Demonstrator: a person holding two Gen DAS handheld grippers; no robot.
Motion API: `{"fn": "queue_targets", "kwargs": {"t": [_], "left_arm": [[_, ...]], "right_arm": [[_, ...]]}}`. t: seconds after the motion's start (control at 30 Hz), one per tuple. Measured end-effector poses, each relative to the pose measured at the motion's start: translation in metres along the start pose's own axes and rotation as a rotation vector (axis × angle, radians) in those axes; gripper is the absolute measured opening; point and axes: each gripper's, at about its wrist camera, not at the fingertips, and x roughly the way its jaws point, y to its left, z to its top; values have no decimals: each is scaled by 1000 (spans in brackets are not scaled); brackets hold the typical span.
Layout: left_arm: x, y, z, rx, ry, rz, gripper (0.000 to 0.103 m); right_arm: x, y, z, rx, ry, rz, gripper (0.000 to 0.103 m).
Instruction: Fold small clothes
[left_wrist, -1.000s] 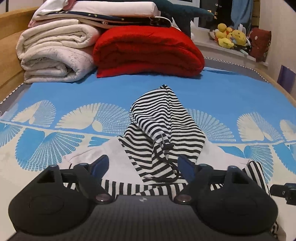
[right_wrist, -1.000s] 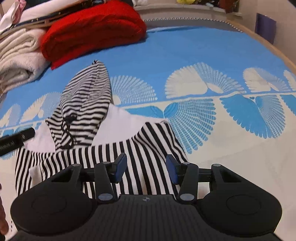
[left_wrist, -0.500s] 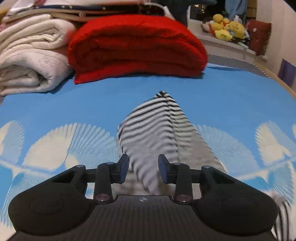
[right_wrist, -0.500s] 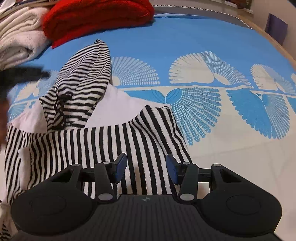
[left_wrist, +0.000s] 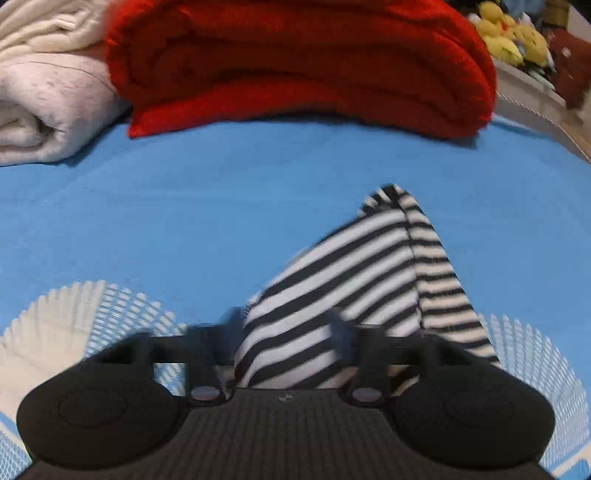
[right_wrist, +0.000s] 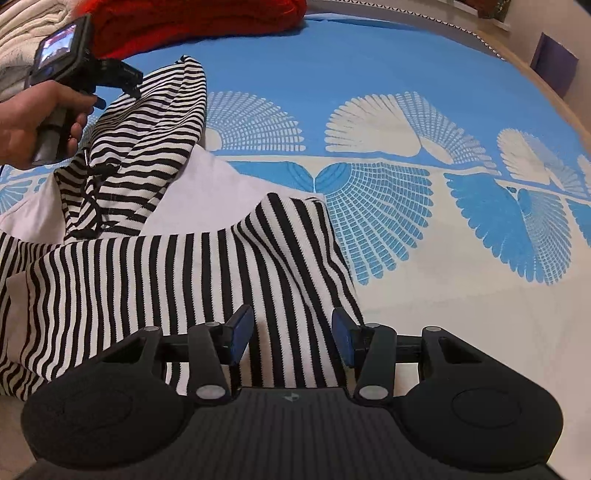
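Observation:
A black-and-white striped hooded top lies on the blue patterned bedspread. Its pointed hood (left_wrist: 373, 273) fills the left wrist view, and hood (right_wrist: 155, 122) and striped body (right_wrist: 207, 273) show in the right wrist view. My left gripper (left_wrist: 286, 330) is open, its blurred fingers straddling the hood's near part. From the right wrist view it (right_wrist: 127, 83) sits at the hood's left edge, held by a hand. My right gripper (right_wrist: 291, 332) is open and empty, low over the striped body's right part.
A folded red blanket (left_wrist: 303, 62) and rolled cream blankets (left_wrist: 48, 81) lie behind the hood. Plush toys (left_wrist: 513, 37) sit on a ledge at the far right. The bedspread (right_wrist: 424, 92) stretches out to the right, with a wooden bed edge (right_wrist: 543, 81) beyond.
My left gripper moved forward up the garment to the hood, narrowed, then opened wider again. My right gripper stayed open and shifted slightly over the striped body.

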Motion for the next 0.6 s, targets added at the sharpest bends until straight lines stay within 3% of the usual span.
{"fn": "queue_targets", "kwargs": {"t": [0.03,0.2,0.37,0.5,0.6], "left_arm": [[0,-1,0,9,13,-13,3],[-42,-17,-7,120,-74,-26,2],[-112,-33,-24,196,-161,-41,2],[-205,-43,-69,241,-238,-91,1],[-285,-46,-134,275,-276,-106,1]], "right_arm": [[-1,0,0,1,-2,0,49],[-6,3,2,0,-8,3,49],[-22,7,9,12,-40,32,49],[-36,8,12,19,-66,53,49],[-43,6,13,30,-82,62,49]]}}
